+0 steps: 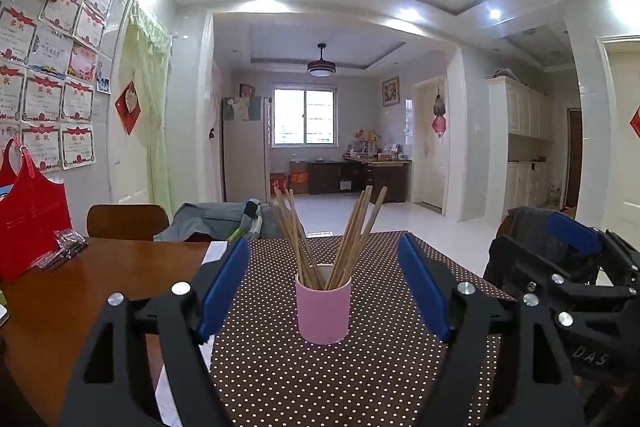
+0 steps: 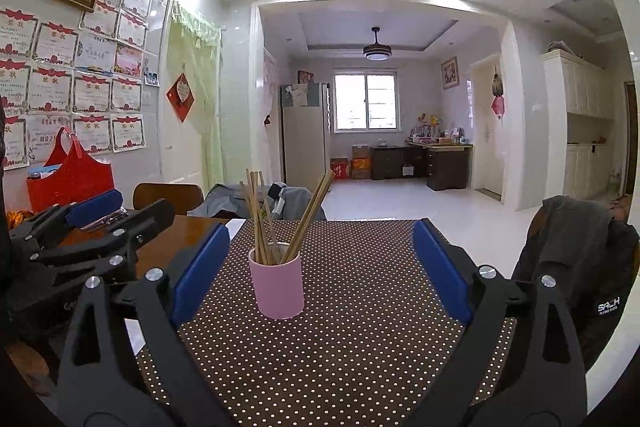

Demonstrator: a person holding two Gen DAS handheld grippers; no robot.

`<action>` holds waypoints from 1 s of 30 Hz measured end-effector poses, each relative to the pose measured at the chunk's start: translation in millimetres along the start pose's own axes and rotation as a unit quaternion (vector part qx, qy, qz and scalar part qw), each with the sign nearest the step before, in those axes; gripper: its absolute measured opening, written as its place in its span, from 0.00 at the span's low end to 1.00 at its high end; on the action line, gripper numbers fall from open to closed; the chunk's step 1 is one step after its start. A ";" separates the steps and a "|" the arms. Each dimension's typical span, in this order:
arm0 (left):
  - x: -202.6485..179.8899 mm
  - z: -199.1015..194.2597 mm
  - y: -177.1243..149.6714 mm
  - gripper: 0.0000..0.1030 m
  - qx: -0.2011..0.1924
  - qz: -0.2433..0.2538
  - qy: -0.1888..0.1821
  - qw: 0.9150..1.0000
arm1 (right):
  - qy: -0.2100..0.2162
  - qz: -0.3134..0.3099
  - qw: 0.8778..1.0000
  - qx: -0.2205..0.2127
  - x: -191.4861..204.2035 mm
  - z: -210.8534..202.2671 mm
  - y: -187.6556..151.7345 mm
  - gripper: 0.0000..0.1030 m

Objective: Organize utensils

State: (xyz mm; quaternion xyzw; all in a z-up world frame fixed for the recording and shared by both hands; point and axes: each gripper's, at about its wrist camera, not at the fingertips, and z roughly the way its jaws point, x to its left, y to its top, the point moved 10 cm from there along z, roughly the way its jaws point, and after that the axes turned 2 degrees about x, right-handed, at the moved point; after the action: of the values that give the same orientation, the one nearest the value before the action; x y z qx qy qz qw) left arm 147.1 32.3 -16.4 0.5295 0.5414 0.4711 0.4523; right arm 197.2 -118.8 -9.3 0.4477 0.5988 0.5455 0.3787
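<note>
A pink cup [image 1: 323, 309] stands upright on a brown polka-dot mat [image 1: 360, 379]. Several wooden chopsticks [image 1: 352, 239] stand in it, fanned into a left and a right bunch. My left gripper [image 1: 322, 255] is open and empty, the cup just ahead between its blue pads [image 1: 224, 283]. In the right wrist view the cup [image 2: 276, 285] and chopsticks [image 2: 308, 215] sit left of centre on the mat [image 2: 360, 327]. My right gripper [image 2: 322, 239] is open and empty, short of the cup. Each gripper shows beside the other, the right [image 1: 576, 239] and the left [image 2: 94, 207].
The mat lies on a wooden table [image 1: 80, 287]. A red bag [image 1: 32, 219] and a small plastic packet [image 1: 64, 247] sit at the table's left by the wall. A chair [image 1: 128, 221] with clothes stands behind the table. A dark jacket [image 2: 576, 267] hangs at the right.
</note>
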 end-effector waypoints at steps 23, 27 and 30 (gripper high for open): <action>-3.8 -3.2 0.7 0.73 -0.013 0.001 -0.003 1.000 | -0.002 0.001 1.000 0.006 -0.4 -0.8 -2.5 0.89; -3.9 -3.3 0.7 0.73 -0.013 0.002 -0.003 1.000 | -0.003 0.003 1.000 0.007 -1.2 0.1 -3.0 0.89; -4.1 -3.0 0.6 0.73 -0.012 0.002 -0.004 1.000 | -0.004 0.005 1.000 0.008 -2.5 -0.1 -4.0 0.89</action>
State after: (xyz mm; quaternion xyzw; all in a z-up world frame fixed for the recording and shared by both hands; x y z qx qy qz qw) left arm 144.3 28.2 -15.4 0.5269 0.5330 0.4766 0.4595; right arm 197.5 -121.2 -13.3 0.4557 0.5995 0.5409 0.3746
